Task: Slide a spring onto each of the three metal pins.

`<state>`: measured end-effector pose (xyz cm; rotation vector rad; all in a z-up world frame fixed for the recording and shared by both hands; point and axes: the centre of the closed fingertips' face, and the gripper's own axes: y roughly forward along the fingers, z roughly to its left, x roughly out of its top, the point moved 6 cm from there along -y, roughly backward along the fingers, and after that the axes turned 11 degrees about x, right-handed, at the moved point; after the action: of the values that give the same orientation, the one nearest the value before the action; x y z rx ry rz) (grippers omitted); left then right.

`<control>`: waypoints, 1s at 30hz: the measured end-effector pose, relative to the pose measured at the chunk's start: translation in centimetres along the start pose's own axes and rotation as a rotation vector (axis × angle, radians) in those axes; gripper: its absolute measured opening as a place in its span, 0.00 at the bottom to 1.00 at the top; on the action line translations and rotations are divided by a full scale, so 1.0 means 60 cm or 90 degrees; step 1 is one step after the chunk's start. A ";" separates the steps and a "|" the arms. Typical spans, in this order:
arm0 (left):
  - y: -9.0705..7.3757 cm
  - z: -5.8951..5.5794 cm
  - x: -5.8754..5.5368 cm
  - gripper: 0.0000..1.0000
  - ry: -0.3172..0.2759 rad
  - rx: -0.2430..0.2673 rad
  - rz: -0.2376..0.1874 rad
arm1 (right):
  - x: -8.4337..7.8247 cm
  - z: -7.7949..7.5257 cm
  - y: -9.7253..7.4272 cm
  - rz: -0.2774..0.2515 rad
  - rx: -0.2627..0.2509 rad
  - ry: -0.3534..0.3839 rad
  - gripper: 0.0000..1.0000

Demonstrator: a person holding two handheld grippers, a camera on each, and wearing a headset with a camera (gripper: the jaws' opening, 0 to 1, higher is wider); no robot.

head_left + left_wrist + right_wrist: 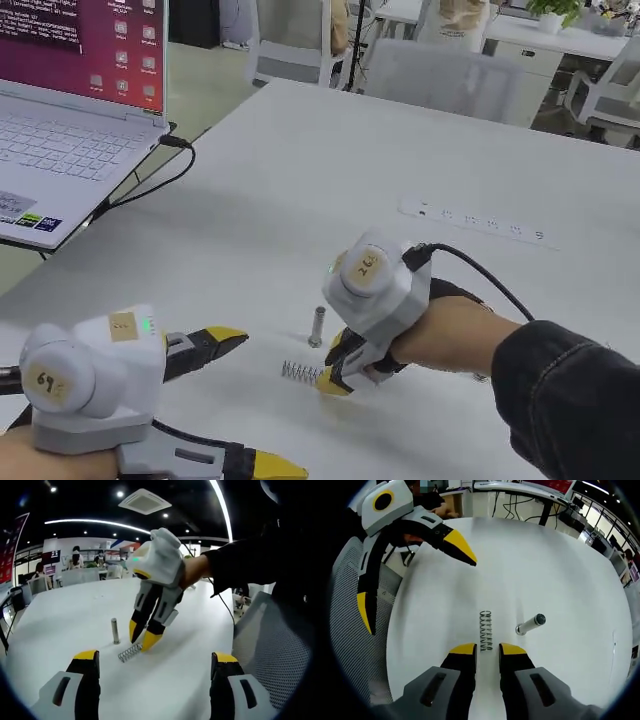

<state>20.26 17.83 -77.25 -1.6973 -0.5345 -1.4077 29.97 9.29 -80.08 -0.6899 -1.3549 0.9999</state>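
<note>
A thin coiled steel spring [485,630] lies flat on the white table [300,180], just beside an upright silver metal pin [530,624]. The right gripper [488,649] straddles the spring's near end, jaws narrowly parted. The left gripper [155,656] hangs nearby, jaws spread wide.

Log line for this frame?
right gripper: narrowly open, tips astride spring end | left gripper: open wide | pin: upright, bare

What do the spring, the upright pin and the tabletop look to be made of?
Spring: thin bare wire, probably steel, grey with a dull glint on the coils. Pin: solid metal, probably steel, smooth and silvery with a bright highlight along it. Tabletop: matte white, likely laminate; its core cannot be told.
</note>
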 end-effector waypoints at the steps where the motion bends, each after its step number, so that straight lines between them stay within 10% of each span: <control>1: 0.000 0.000 -0.001 0.89 -0.001 0.000 0.001 | 0.001 -0.001 0.001 -0.001 -0.001 0.001 0.16; 30: 0.005 -0.002 -0.004 0.86 -0.005 -0.002 0.007 | 0.000 -0.002 0.009 -0.006 0.004 0.023 0.08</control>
<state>20.34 17.60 -77.60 -1.7071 -0.5270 -1.3951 29.97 9.54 -80.57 -0.6921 -1.3221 0.9794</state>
